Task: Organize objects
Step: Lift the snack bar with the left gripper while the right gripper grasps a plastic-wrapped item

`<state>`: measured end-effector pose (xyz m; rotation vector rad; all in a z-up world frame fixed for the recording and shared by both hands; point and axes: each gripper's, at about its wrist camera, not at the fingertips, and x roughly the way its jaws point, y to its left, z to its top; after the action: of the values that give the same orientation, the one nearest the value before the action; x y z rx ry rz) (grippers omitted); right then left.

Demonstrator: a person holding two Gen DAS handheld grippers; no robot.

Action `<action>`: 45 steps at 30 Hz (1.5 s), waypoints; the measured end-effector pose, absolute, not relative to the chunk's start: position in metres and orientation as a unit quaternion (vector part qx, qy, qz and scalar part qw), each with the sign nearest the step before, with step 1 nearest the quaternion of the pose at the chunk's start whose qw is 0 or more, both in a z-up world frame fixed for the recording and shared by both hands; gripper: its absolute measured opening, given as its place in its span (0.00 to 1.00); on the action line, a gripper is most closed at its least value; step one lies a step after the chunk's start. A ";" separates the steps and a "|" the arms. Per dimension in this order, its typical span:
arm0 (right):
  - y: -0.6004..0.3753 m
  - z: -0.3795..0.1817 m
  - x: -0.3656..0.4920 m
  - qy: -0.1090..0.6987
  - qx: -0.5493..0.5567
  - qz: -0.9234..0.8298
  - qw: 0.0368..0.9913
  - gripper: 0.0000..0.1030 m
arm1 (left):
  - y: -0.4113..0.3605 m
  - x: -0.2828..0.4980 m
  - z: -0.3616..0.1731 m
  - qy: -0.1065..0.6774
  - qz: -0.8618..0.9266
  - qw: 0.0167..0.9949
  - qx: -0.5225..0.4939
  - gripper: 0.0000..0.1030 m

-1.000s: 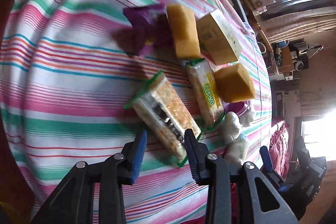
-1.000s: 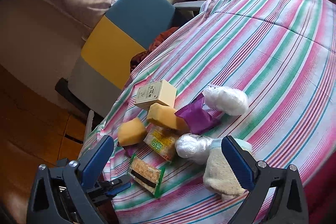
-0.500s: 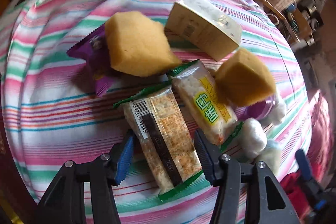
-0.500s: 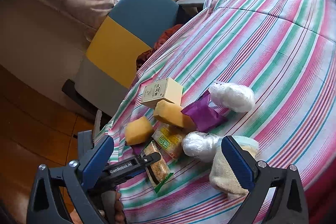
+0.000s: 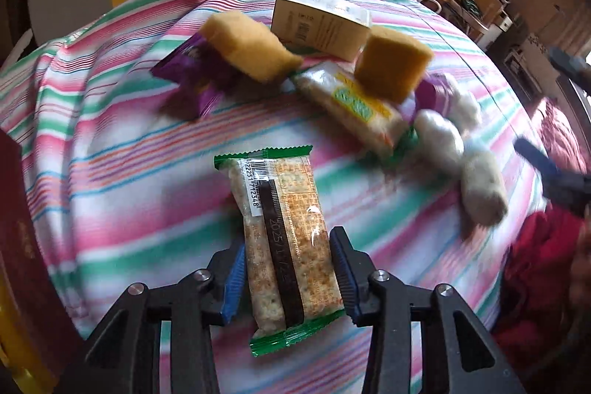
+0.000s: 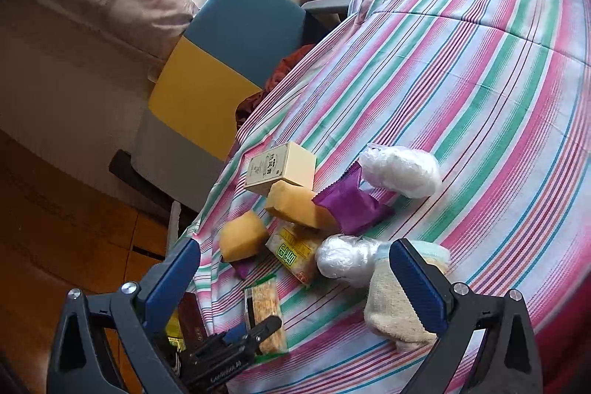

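Observation:
My left gripper [image 5: 288,277] is shut on a green-edged cracker packet [image 5: 284,235], its blue pads pressing both long sides; the packet is just above the striped tablecloth [image 5: 110,172], apart from the pile. The pile holds a second cracker packet [image 5: 351,106], two yellow sponges [image 5: 251,45] [image 5: 391,61], a cream box [image 5: 321,21], a purple wrapper [image 5: 192,72] and white wrapped rolls [image 5: 439,139]. My right gripper [image 6: 295,268] is open and empty, hovering over the same pile; the held packet [image 6: 264,305] and left gripper [image 6: 255,335] show low in its view.
A beige knitted cloth [image 6: 391,312] lies beside the right gripper's right finger. A blue and yellow chair [image 6: 229,54] stands behind the table. A dark red box [image 5: 22,264] sits at the table's left edge. The far tablecloth [image 6: 480,80] bears nothing.
My left gripper has closed on the cracker packet and drawn it back, away from the pile. The right gripper has stayed nearly still and open.

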<state>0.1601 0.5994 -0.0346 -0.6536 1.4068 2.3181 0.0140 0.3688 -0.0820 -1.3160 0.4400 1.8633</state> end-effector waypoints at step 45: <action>0.568 -0.055 0.078 0.221 -0.480 0.838 0.134 0.31 | 0.304 0.042 -0.080 0.103 0.746 0.458 -0.473 0.40</action>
<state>0.0779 0.5678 -0.0547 -1.3923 0.6418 2.4306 0.0425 0.3037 -0.0803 -1.1649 0.2539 1.8376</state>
